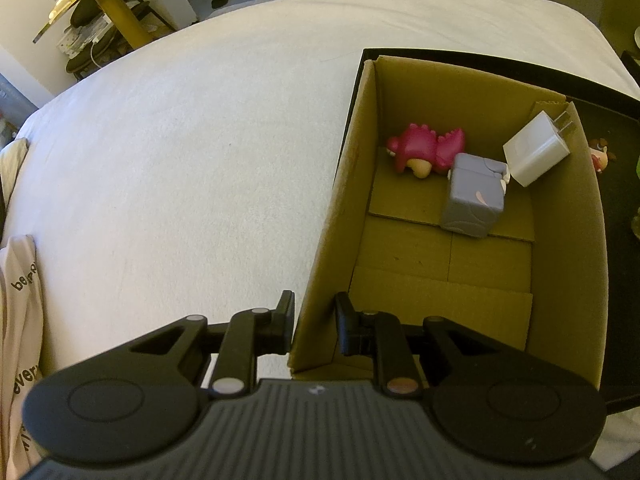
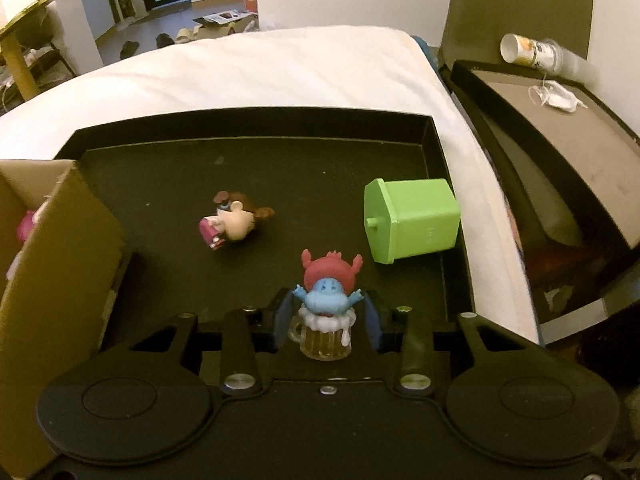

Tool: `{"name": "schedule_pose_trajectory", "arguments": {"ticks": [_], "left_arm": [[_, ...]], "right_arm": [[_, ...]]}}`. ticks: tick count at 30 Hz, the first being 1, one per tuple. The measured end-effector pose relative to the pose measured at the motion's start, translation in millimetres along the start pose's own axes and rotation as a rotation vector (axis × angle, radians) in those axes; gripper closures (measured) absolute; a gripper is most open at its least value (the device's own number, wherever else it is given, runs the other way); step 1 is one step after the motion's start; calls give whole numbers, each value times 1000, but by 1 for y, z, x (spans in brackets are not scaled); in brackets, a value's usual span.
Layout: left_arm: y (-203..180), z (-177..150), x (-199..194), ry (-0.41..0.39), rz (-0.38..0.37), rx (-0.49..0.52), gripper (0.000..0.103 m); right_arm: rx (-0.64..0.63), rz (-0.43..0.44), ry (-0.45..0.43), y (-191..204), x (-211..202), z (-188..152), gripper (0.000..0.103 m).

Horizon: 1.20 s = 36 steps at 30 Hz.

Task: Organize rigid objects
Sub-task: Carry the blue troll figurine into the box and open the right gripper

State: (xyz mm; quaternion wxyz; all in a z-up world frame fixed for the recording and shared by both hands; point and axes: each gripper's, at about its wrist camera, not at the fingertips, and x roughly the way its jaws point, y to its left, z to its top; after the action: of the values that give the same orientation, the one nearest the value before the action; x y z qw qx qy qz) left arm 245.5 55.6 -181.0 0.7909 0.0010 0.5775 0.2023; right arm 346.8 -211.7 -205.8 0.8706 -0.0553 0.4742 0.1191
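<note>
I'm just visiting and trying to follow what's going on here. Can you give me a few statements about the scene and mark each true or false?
1. The right tool grips a blue figurine in a beer mug. True.
2. The green plastic toy bin stands upright. False: it lies on its side in the black tray.
3. The brown cardboard box holds a white plug charger. True.
4. The pink dinosaur toy lies on the white bed. False: it is in the box.
</note>
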Motion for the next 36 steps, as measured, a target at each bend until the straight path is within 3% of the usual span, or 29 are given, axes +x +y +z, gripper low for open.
{"name": "schedule_pose_trajectory", "arguments": {"ticks": [15, 36], "left_arm": [[2, -1, -3, -8, -26, 11, 85], [2, -2, -4, -12, -43, 26, 87]], "right_arm": [[-55, 27, -68, 19, -44, 1, 71], [-189, 186, -216, 67, -127, 24, 71]]}}
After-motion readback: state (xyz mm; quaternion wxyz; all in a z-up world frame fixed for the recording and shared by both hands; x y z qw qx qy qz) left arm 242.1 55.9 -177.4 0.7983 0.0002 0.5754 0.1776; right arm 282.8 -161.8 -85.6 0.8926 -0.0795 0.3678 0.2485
